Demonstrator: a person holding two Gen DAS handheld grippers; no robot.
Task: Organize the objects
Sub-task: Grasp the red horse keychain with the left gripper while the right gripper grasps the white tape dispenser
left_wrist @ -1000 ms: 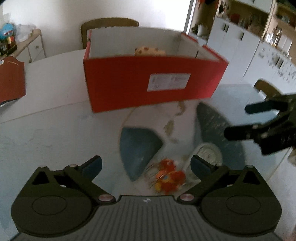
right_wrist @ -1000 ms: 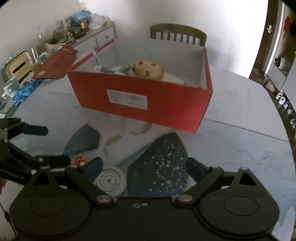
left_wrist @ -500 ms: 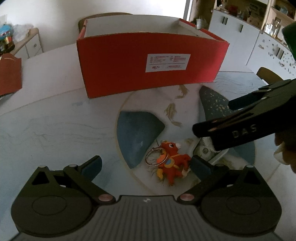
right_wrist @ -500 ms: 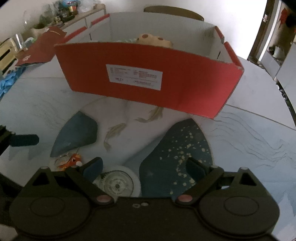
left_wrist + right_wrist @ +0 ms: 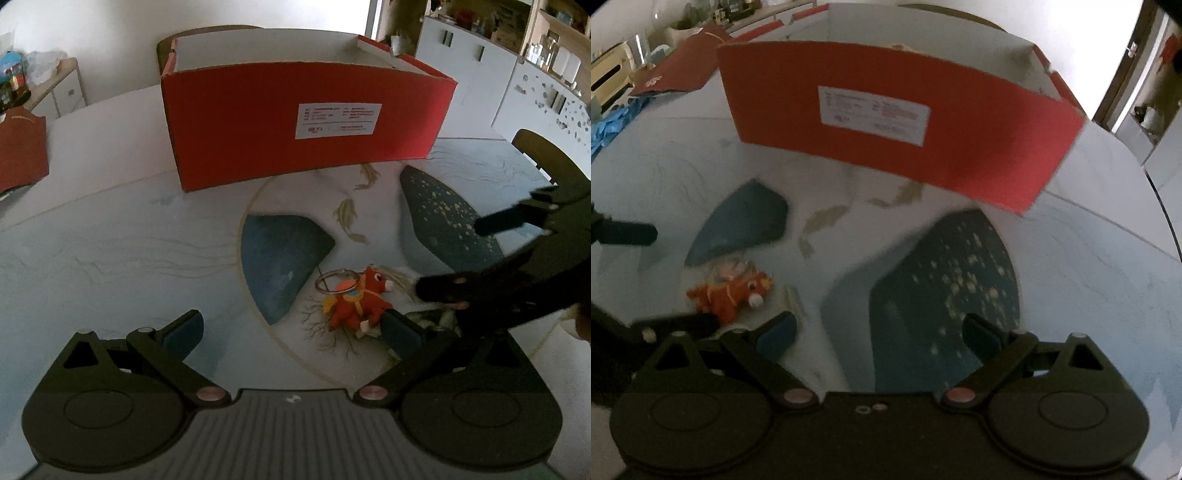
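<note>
A small red plush keychain toy [image 5: 354,301] with a metal ring lies on the patterned table, just ahead of my left gripper's right fingertip. My left gripper [image 5: 291,328] is open and holds nothing. In the blurred right wrist view the toy [image 5: 733,290] lies ahead and to the left of my open, empty right gripper [image 5: 879,328]. The right gripper [image 5: 450,256] reaches in from the right in the left wrist view. Its lower finger covers most of a white round object [image 5: 430,317]. The open red cardboard box [image 5: 303,122] [image 5: 897,118] stands behind.
A flat red lid [image 5: 20,151] [image 5: 679,70] lies on the table's left side. Blue gloves [image 5: 609,127] are beside it. A chair back [image 5: 535,147] rises at the right edge. Cabinets and shelves line the walls.
Both grippers have come lower and closer to the table, and the box fills more of each view. The right gripper has drawn back toward the right, baring the toy.
</note>
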